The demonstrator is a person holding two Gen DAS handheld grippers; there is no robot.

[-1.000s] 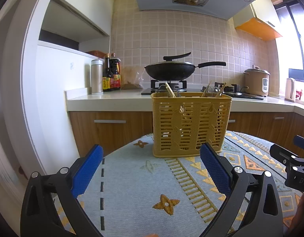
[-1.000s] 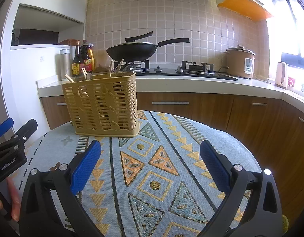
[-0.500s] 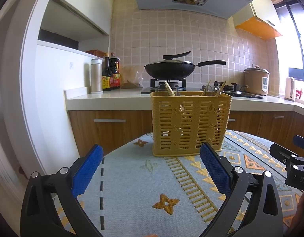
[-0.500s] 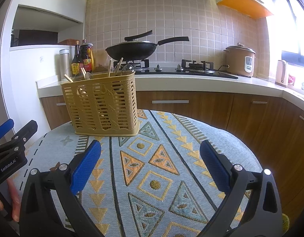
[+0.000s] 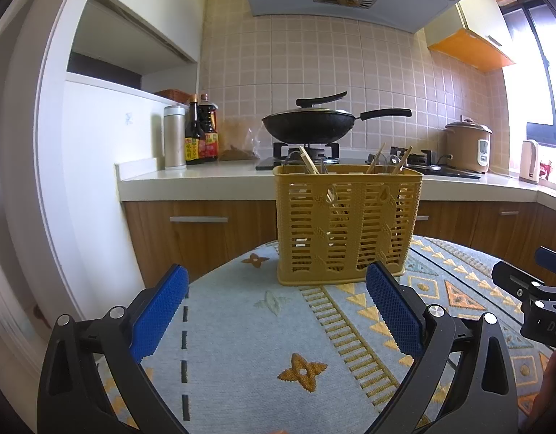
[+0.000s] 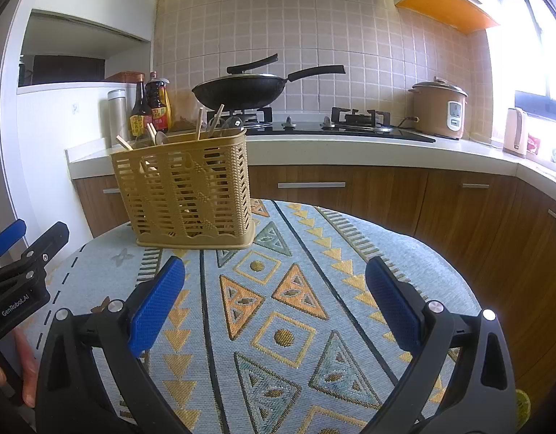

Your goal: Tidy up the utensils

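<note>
A yellow slotted utensil basket (image 5: 346, 224) stands upright on the patterned tablecloth (image 5: 249, 329). Wooden chopsticks (image 5: 308, 161) and other utensil tops stick out of it. My left gripper (image 5: 276, 303) is open and empty, low over the cloth in front of the basket. In the right wrist view the basket (image 6: 191, 191) stands at the far left of the table, with chopsticks (image 6: 200, 123) and spoons (image 6: 160, 137) in it. My right gripper (image 6: 274, 296) is open and empty, to the right of and nearer than the basket.
Behind the table runs a kitchen counter (image 6: 350, 144) with a black wok (image 6: 241, 88) on the stove, sauce bottles (image 5: 202, 133), a steel flask (image 5: 174, 137) and a rice cooker (image 6: 440, 108). The table edge curves off at right (image 6: 451, 271). The other gripper shows at each view's side.
Both grippers have stayed open and almost still. The views have shifted only slightly; the basket sits a touch higher in the left wrist view.
</note>
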